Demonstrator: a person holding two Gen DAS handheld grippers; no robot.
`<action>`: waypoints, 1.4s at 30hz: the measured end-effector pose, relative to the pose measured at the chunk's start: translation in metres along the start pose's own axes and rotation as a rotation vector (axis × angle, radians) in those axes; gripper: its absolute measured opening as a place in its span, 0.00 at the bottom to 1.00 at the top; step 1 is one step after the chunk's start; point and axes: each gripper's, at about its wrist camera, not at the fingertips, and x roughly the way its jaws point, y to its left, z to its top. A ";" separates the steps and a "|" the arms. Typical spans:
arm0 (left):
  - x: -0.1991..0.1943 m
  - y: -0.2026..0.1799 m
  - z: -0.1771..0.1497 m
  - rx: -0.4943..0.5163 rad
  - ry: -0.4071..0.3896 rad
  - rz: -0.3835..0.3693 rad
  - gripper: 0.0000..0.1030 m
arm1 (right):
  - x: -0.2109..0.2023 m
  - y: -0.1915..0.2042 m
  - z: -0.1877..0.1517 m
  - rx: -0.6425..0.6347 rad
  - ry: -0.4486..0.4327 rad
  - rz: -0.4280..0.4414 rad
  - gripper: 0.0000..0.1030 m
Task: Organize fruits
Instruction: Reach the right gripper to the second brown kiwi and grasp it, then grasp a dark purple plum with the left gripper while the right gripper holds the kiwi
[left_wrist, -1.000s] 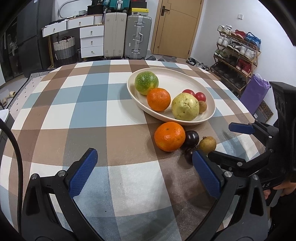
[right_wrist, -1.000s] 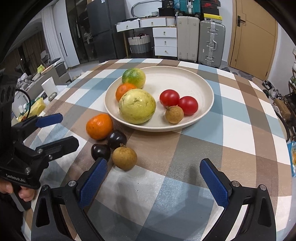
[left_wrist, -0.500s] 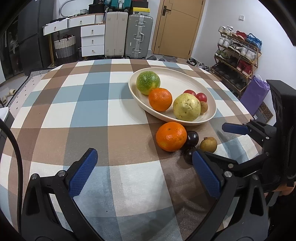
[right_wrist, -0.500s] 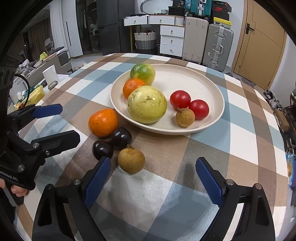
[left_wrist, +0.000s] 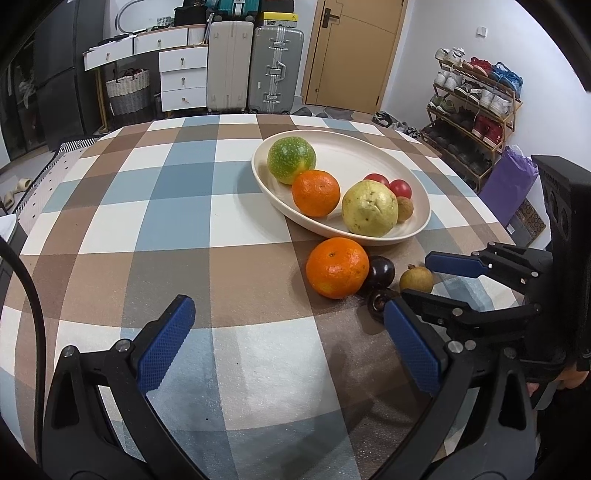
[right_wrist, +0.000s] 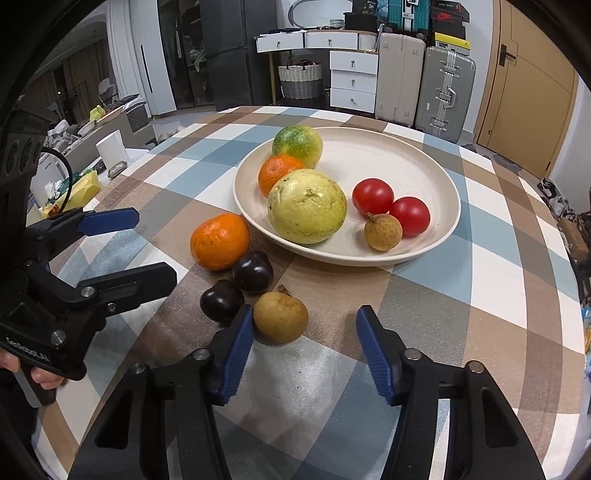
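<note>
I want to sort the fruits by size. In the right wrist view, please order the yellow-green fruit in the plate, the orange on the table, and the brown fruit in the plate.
1. yellow-green fruit
2. orange on the table
3. brown fruit in the plate

Even, bright indoor light from overhead, soft shadows under the fruit ahead of the jaws. Sharp centre, strong fisheye bending and black vignette at edges. Slight glare on the worktop (left_wrist: 258, 369).
</note>
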 end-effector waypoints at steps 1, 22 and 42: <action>0.000 -0.001 0.000 0.002 0.001 0.001 0.99 | 0.000 0.000 0.000 0.001 -0.001 0.005 0.52; 0.005 -0.030 -0.009 -0.011 0.050 -0.023 0.99 | -0.024 -0.017 -0.008 0.048 -0.106 0.073 0.29; 0.018 -0.053 -0.005 0.016 0.076 -0.122 0.53 | -0.028 -0.024 -0.013 0.066 -0.114 0.051 0.29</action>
